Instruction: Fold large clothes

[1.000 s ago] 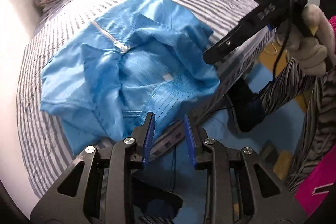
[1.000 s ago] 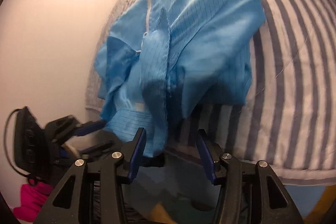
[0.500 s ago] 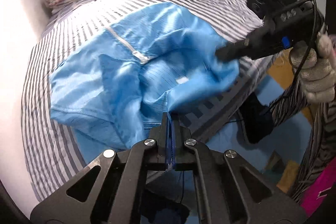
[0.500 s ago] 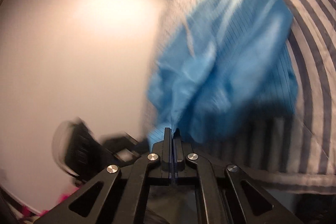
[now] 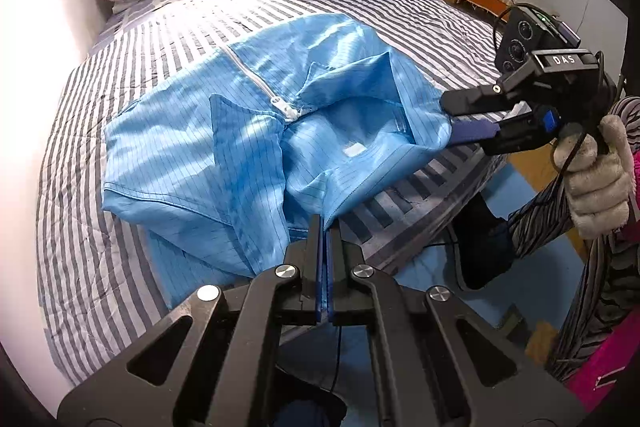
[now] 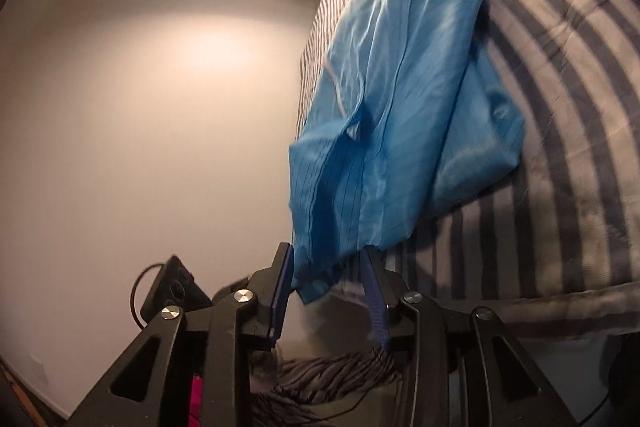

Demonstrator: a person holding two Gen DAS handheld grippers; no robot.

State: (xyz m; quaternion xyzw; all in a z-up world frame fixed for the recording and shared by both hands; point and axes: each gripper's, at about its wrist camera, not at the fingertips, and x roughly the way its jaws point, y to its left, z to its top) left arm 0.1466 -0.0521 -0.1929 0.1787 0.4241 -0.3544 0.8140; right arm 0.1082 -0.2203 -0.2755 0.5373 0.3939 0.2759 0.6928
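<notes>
A light blue zip-front jacket [image 5: 256, 131] lies crumpled near the foot of a striped bed [image 5: 420, 15], its near hem spilling over the mattress edge towards both grippers. The left gripper [image 5: 325, 227] has its fingers pressed together on a pinch of the jacket's collar edge, the cloth rising directly from between the blue pads. In the right wrist view the right gripper [image 6: 328, 267] has its jaws opening: the two blue pads stand apart, and a hanging corner of the jacket droops between them without either pad pressing on it. From the left wrist view that same gripper reaches in from the right, its tips at the jacket's far right edge, held by a gloved hand [image 5: 596, 183].

The step in hand looks like taking hold of two matching points so that the garment can be lifted and spread flat. To do it well, the right jaws should close deep over the corner between them, past the hem seam rather than on its loose tip, since thin slippery cloth can slide out of a shallow bite. The left pinch should keep its hold while the right one settles. Once both grip, the hands should draw apart evenly to take the slack out, keeping the white zipper [image 5: 286, 109] centred ahead of the fingers, before the jacket is laid back onto the bed well clear of its edge.
</notes>
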